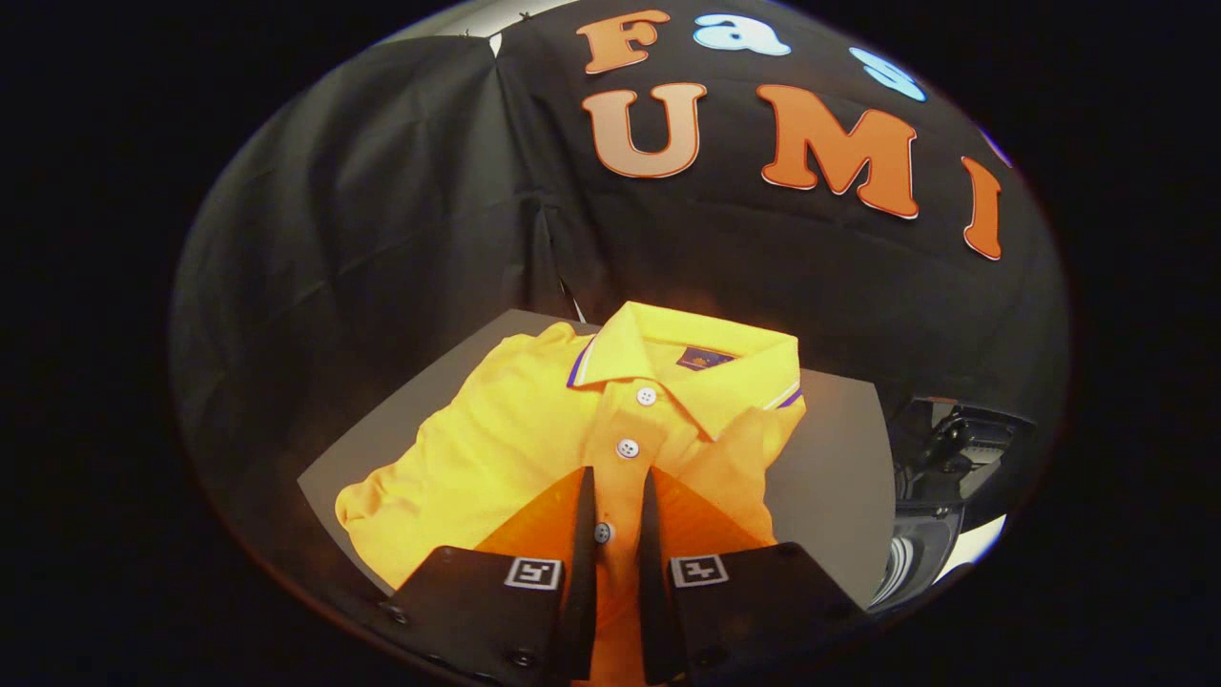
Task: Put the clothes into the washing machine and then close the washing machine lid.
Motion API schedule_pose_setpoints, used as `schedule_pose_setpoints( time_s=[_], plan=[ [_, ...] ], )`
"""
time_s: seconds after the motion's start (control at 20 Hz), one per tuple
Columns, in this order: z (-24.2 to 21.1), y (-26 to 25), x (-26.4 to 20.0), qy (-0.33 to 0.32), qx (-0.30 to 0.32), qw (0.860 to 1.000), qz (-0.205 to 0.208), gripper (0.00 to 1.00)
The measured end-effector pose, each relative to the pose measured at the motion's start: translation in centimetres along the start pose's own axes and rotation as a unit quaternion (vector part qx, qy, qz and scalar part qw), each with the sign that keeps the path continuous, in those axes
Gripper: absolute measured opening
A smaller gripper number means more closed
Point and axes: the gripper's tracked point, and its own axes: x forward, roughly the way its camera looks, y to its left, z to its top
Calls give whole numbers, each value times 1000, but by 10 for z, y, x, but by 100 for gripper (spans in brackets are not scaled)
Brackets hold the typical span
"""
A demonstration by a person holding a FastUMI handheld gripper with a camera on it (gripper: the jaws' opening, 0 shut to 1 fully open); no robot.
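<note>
Our claw sits nearly clenched over the yellow polo shirt, fingers straddling its button placket, which runs straight ahead toward the counter's far edge, though we cannot tell whether it grips

Shirt placket between narrowed jaws

Your gripper points toward twelve o'clock, its fingers nearly parallel with a narrow gap between them; they seem pressed together, though not fully.
</note>
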Motion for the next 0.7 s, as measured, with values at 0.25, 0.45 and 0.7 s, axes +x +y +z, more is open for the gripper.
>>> schedule_pose_setpoints(
  time_s=[0.25, 0.45, 0.7],
  plan=[
    [3, 7, -4, -18, 10, 1000, 18, 8],
    [5, 4, -25, -75, 39, 996, 18, 8],
    [13, 16, -55, -144, 26, 989, 31, 8]
  ],
)
